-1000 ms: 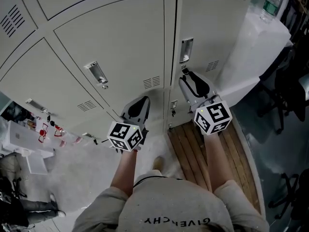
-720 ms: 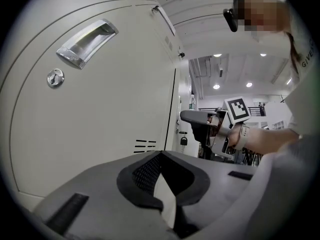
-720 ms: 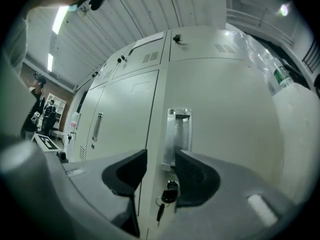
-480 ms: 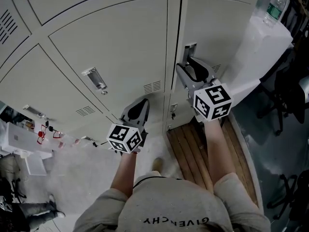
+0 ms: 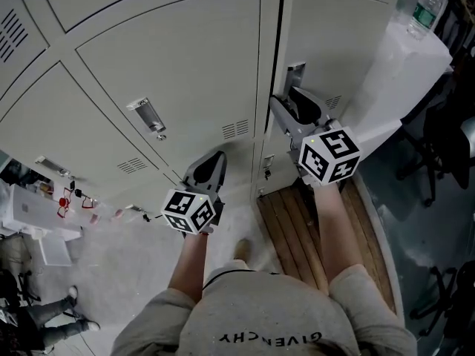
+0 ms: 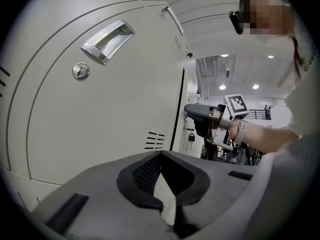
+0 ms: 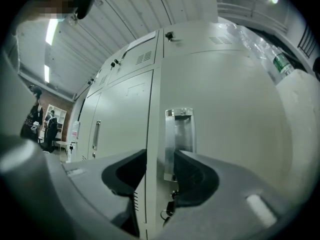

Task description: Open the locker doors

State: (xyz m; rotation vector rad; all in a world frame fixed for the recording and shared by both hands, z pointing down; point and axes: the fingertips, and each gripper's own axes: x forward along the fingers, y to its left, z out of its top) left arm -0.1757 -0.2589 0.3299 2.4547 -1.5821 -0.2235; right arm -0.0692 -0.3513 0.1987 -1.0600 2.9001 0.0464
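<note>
**Head view.** A bank of grey lockers fills the upper half. Only 1 shows a break: the right-hand locker door (image 5: 334, 43) stands slightly ajar, with a thin dark gap down its left edge. The gap is too dark to show any contents, and the other doors are shut. The right gripper (image 5: 283, 97) is at this door's handle (image 5: 295, 76), its jaws either side of the door's edge. The left gripper (image 5: 215, 158) hangs lower, near the bottom of the middle door (image 5: 171, 58) but touching nothing. A bottle (image 5: 419, 6) stands on a white unit (image 5: 393, 73) beside the lockers.

**Left gripper view.** The left gripper (image 6: 161, 154) has its 2 jaw tips together, with nothing between them. The middle door's recessed pull (image 6: 107, 39) and round lock (image 6: 80, 70) sit up to the left. The right gripper (image 6: 190, 111) shows at the far locker.

**Right gripper view.** The right gripper (image 7: 160, 156) has its jaws partly apart around the locker door's (image 7: 235, 134) left edge. 1 jaw is on the gap side and the other over the handle (image 7: 179, 134). The pads appear to bear on that edge. A key ring (image 7: 167, 211) dangles just below.

**Against 1 second ago.** Then the right gripper sat below the handle and the door lay flush, with no dark line. It has since risen to the handle, its jaws have spread a little, and the gap has appeared. The left gripper has barely shifted.
</note>
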